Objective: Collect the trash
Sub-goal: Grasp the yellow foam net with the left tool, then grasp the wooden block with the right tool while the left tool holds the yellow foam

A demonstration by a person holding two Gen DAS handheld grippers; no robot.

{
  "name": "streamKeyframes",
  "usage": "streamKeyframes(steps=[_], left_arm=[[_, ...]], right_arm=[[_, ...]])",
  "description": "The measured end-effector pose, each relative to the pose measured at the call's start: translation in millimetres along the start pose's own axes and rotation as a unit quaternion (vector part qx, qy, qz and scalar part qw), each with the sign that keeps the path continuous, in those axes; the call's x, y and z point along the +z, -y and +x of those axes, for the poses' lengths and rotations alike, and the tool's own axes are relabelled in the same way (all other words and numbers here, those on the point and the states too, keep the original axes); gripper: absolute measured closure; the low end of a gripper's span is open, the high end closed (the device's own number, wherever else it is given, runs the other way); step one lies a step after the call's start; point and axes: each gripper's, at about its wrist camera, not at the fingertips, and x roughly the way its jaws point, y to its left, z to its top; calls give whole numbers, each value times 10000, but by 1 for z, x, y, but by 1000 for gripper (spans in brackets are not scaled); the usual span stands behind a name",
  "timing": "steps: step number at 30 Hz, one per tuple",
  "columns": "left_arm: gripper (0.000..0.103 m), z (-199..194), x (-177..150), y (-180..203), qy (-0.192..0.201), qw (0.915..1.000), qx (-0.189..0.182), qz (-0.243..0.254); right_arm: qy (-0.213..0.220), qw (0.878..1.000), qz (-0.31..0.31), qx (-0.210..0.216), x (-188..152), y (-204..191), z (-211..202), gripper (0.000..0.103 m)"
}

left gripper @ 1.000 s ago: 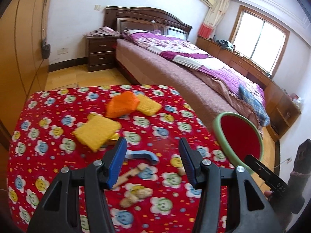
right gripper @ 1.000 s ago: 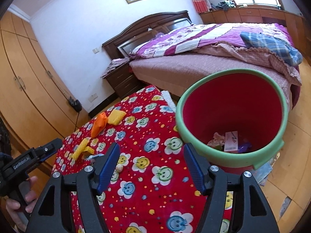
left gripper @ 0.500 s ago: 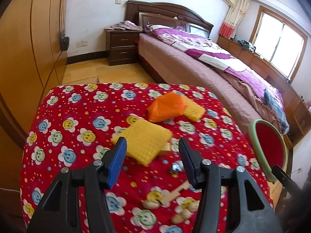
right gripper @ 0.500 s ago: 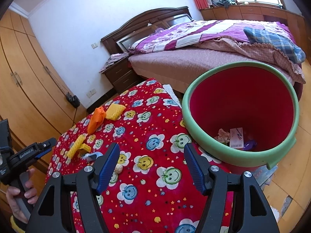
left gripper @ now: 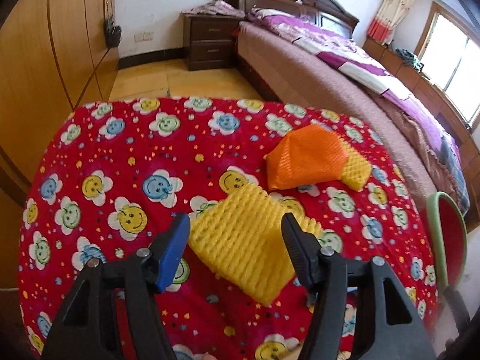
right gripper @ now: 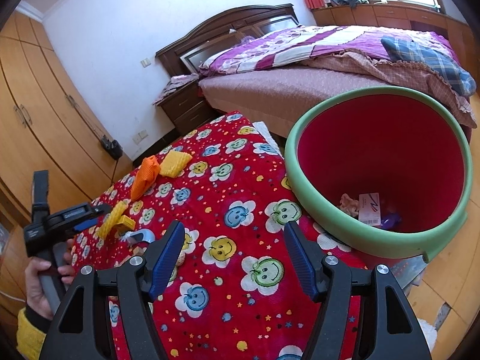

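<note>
A: Left gripper (left gripper: pixel 237 240) pitched down over the cloth (left gripper: pixel 120 156), jaws opening, yellow net (left gripper: pixel 240 240) between them, pads not pressing it.

B: Versus a second ago?

A: Then it framed the scraps nearer the edge; it has moved up the table. Right gripper (right gripper: pixel 234 252) unchanged, fingers spread, empty, beside the bin (right gripper: pixel 303 138).

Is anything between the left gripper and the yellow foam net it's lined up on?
Nothing visible. The left gripper has its jaws opening, with the near yellow foam net already in the gap between them, pads not yet pressing. The orange net lies farther back, clear of the approach.
</note>
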Motion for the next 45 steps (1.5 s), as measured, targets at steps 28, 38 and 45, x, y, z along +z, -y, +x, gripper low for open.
streamKeyframes(steps=[28,38,45], left_arm=[[90,-3,-28,-25,-297,9727,-1611,-1647],[92,-48,-37,-26,125,9783,-1601,-1310],[92,-79,-50,-34,640,9879,-1017,-981]], right_arm=[[-93,9999,-10,112,-5,0,6,33],[-180,9987,-402,247,-3,-29,10,33],[-442,9942,-865,467,-8,-72,32,33]])
